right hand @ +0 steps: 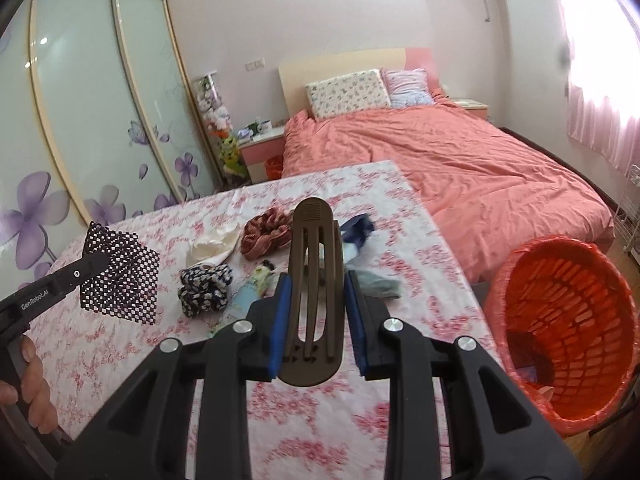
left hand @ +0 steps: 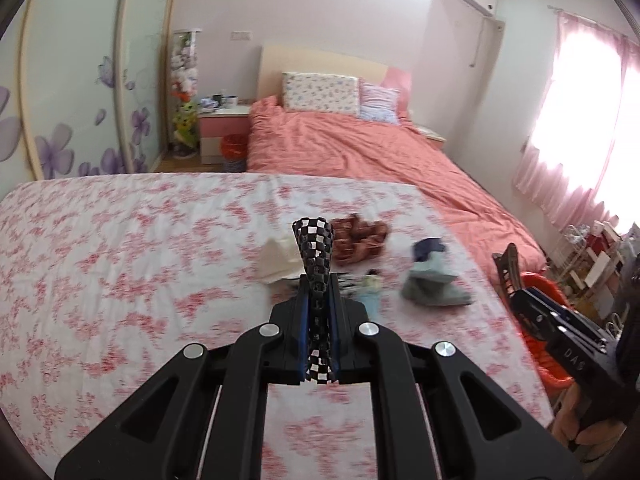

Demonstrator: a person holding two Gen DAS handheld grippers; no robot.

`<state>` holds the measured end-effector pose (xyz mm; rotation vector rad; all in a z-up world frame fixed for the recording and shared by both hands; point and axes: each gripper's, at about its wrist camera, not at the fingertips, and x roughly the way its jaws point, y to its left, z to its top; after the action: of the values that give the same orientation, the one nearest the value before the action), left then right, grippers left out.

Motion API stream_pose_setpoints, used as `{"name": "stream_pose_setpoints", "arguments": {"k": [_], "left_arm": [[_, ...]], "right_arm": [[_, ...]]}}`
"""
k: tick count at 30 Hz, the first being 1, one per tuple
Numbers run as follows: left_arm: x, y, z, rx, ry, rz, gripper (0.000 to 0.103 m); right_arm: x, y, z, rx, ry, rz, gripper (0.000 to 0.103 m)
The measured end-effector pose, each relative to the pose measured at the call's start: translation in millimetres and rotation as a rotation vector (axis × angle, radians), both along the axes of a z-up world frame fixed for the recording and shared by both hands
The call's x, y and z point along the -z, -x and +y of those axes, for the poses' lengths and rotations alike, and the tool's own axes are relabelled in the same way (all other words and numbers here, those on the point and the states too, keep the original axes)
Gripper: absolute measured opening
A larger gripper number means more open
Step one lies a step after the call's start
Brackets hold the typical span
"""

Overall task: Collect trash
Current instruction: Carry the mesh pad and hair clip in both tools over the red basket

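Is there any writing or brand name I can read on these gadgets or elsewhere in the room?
"GenRobot.AI": on the left hand-held gripper, right wrist view.
"DAS": on the right hand-held gripper's body, left wrist view; possibly cut off.
Nightstand mugs: too small to read.

Bedroom: pale walls; sliding wardrobe doors [right hand: 100, 112] with purple flower decals at left; bed with coral duvet [right hand: 460, 160] and wooden headboard [left hand: 320, 60]; pink nightstand [left hand: 222, 124]; sunlit pink curtains [left hand: 580, 120] at right.
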<state>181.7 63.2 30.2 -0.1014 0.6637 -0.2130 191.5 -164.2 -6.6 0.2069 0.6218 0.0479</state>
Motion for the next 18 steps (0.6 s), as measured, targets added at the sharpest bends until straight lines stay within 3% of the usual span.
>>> {"name": "stream_pose_setpoints", "arguments": {"k": [9, 18], "left_arm": [[-13, 4, -72, 0.148, 0.010, -0.031, 0.009], [-7, 4, -155, 0.316, 0.016, -0.023, 0.009]], "right_arm": [[-8, 28, -51, 0.117, 0.018, -0.046, 0.027], [-1, 52, -117, 0.261, 0.022, -0.059, 0.027]]}}
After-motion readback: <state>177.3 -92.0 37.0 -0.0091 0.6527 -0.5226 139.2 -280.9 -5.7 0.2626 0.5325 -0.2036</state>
